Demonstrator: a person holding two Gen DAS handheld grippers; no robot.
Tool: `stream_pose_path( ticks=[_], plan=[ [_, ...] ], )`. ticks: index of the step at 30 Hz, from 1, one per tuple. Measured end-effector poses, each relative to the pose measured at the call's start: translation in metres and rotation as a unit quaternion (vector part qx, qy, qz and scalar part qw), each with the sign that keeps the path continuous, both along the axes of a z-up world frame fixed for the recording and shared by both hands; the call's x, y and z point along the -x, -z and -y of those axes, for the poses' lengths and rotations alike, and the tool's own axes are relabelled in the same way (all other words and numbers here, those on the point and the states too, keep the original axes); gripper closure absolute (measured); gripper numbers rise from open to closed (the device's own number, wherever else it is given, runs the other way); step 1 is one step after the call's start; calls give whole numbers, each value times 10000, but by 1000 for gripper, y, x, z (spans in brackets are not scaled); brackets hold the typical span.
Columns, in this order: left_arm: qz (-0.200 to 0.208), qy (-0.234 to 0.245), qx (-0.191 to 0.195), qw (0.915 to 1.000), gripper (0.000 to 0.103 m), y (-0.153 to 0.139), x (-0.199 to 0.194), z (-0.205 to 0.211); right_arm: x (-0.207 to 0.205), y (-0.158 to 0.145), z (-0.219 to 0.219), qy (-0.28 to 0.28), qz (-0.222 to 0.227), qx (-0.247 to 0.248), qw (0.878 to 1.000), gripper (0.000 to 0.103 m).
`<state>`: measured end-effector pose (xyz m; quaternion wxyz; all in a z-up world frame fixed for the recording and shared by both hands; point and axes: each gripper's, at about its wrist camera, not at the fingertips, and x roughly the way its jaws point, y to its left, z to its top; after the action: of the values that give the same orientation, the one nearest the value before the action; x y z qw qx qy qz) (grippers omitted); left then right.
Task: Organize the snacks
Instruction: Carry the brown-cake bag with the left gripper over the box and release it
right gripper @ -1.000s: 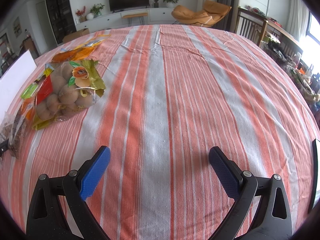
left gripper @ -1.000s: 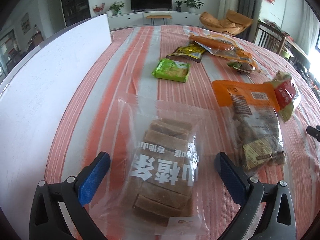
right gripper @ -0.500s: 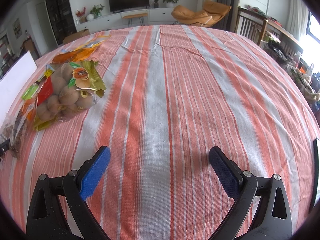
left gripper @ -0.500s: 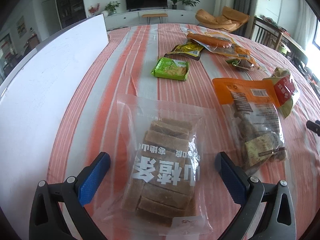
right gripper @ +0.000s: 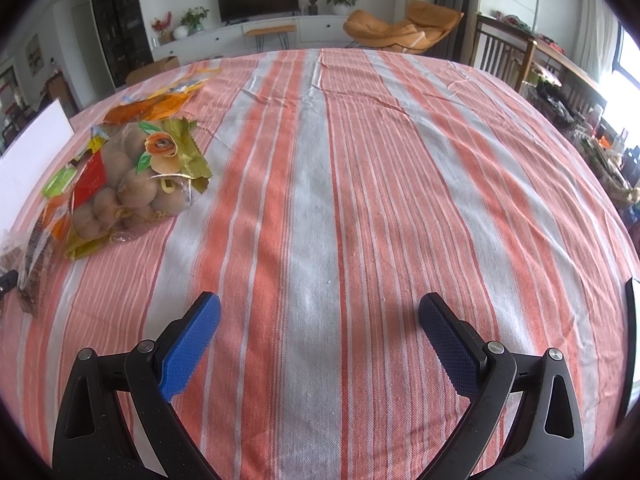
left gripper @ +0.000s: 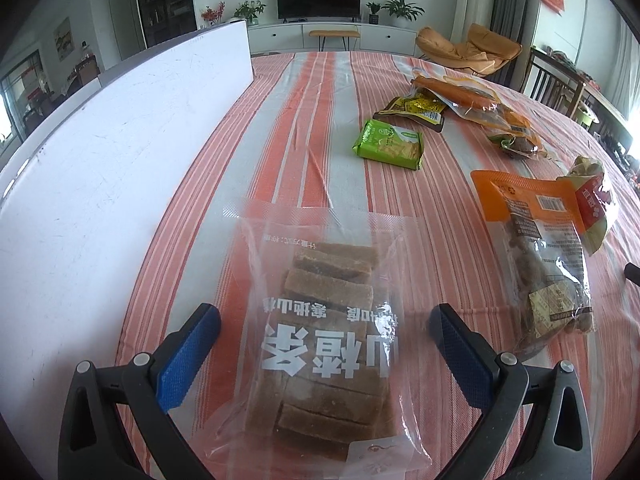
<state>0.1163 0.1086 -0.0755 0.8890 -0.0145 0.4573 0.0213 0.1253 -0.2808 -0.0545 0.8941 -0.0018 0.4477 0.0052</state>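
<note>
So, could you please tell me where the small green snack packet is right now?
In the left wrist view, the green snack packet lies mid-table on the striped cloth, just nearer than the yellow packet, right of the white board.

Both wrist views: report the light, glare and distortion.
Left wrist view: daylight, soft sheen on the clear bag of brown bars between the open left gripper; fisheye bends the white board. Right wrist view: window blown out at right, faint shadows on the striped tablecloth near the open right gripper; edges curved.
</note>
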Motion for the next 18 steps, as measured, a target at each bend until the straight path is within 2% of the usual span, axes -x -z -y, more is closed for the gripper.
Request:
stream_pose_path(
  ticks=[4,6,7,8,10,11,12,14,16,18],
  plan=[
    [0,1,1,10000,0,0,0,0,0,1,-2,1,-22,28,10000,2],
    [1,1,1,10000,0,0,0,0,4,-1,-4,182,-119,-60,9997,2],
    [1,1,1,10000,0,0,0,0,7,-4,-7,254,-177,-299,9991,2],
    [1,1,1,10000,0,0,0,0,13,-8,-14,143,-213,-832,9962,2],
    [2,5,12,10000,0,0,0,-1,17,-14,-42,-220,-411,-1806,9825,2],
    [-27,78,3,10000,0,0,0,0,13,-13,-67,-507,-658,-2165,9728,2],
    [-95,164,7,9998,0,0,0,-1,8,-13,-88,-756,-853,-2290,9667,2],
    [-353,272,23,9990,0,-2,-1,-4,-3,-15,-129,-1137,-981,-2174,9644,3],
    [-507,156,122,9985,2,-4,1,-10,-19,-19,-173,-1349,-917,-1649,9727,3],
    [-482,77,164,9987,5,-4,5,-11,-34,-14,-203,-1451,-1129,-1257,9749,3]
  ],
)
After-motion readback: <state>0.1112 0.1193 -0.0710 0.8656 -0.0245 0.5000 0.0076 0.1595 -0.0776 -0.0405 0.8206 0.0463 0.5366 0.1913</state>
